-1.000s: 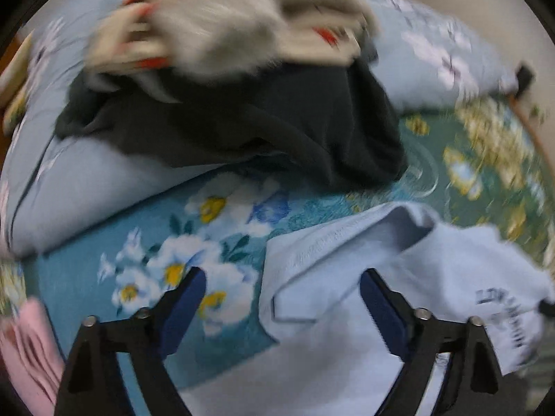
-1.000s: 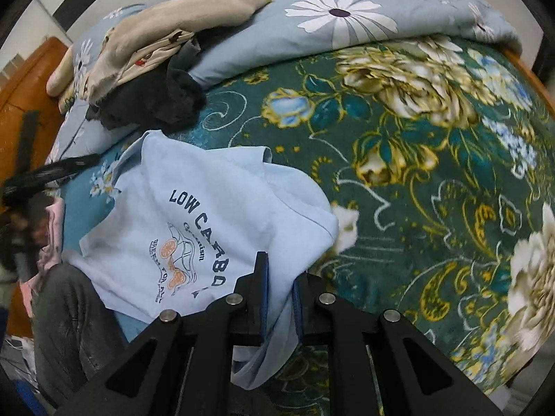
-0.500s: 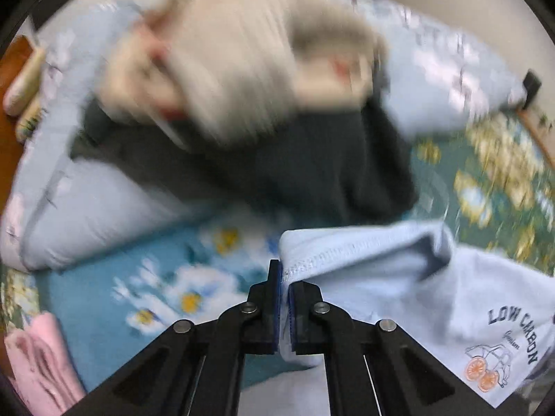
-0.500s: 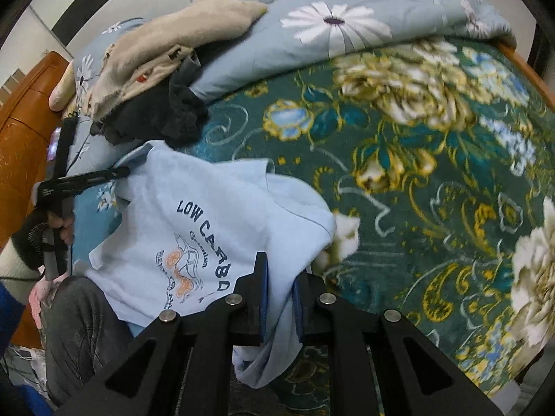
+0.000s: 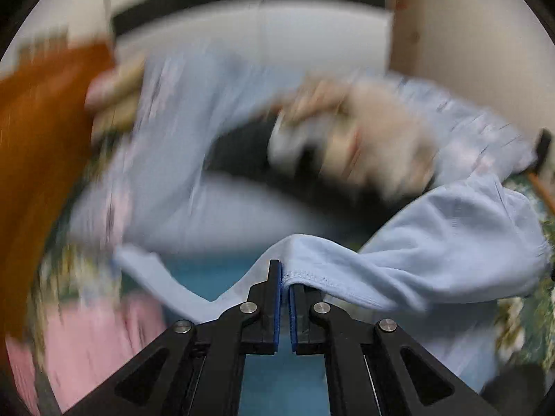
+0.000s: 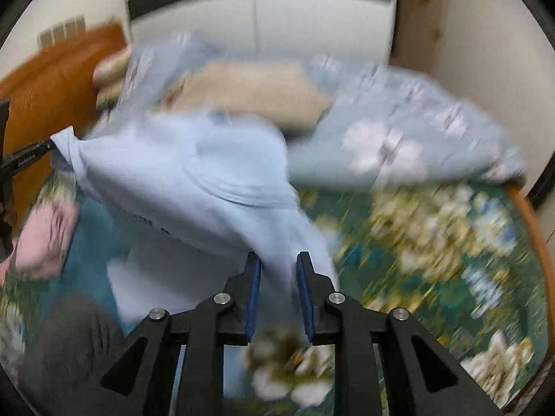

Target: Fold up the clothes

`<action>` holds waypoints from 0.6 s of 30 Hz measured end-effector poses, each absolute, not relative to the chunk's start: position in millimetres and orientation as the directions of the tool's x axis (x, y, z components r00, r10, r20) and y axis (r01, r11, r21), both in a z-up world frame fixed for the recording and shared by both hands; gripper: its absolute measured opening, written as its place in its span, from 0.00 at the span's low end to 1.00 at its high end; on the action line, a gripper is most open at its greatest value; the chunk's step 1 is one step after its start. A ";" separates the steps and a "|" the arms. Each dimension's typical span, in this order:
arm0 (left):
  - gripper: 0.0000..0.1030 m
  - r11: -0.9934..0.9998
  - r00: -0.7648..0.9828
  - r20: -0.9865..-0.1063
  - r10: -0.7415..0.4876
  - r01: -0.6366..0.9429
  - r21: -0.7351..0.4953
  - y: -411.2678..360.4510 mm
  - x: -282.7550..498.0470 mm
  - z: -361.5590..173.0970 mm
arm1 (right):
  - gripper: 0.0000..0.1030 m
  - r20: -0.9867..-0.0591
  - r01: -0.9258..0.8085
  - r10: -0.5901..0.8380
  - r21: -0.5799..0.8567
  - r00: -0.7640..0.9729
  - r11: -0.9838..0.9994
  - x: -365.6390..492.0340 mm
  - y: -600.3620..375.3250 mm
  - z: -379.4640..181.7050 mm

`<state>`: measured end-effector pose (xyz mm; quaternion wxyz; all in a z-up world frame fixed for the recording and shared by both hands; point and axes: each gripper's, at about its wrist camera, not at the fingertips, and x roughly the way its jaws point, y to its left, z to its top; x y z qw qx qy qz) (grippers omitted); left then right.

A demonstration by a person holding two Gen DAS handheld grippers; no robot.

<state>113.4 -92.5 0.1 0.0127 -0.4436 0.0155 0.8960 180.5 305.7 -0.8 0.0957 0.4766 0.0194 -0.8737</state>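
Observation:
A light blue T-shirt hangs lifted above the bed. My left gripper is shut on its stitched hem, and the cloth stretches off to the right. In the right wrist view the T-shirt spreads between both grippers, with the left gripper pinching one corner at the far left. My right gripper has its jaws slightly parted with a bunch of the shirt's fabric running between them. Both views are motion-blurred.
The bed has a green floral sheet and a blue-grey floral quilt at the back. A beige garment and dark clothes lie piled on the quilt. Pink clothing lies at the left. An orange wooden headboard stands on the left.
Both grippers have swung upward, lifting the T-shirt off the bed. The left gripper closed on the hem a moment before. The right jaws have parted a little around the fabric.

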 end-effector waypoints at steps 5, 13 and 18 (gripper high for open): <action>0.04 -1.000 -0.438 -0.899 -0.004 0.016 -0.003 -117.6 142.2 -74.1 | 0.21 -0.919 0.176 -0.170 0.112 -0.356 -0.978 193.8 300.8 -60.6; 0.08 -0.988 -0.378 -0.919 0.111 0.059 -0.144 -129.1 168.8 -90.0 | 0.31 -0.926 0.099 -0.176 0.152 -0.335 -0.984 177.6 312.8 -71.4; 0.52 -0.958 -0.361 -0.903 0.232 0.077 -0.277 -137.2 179.7 -80.9 | 0.38 -0.935 0.149 -0.186 0.146 -0.301 -0.978 150.7 291.4 -87.8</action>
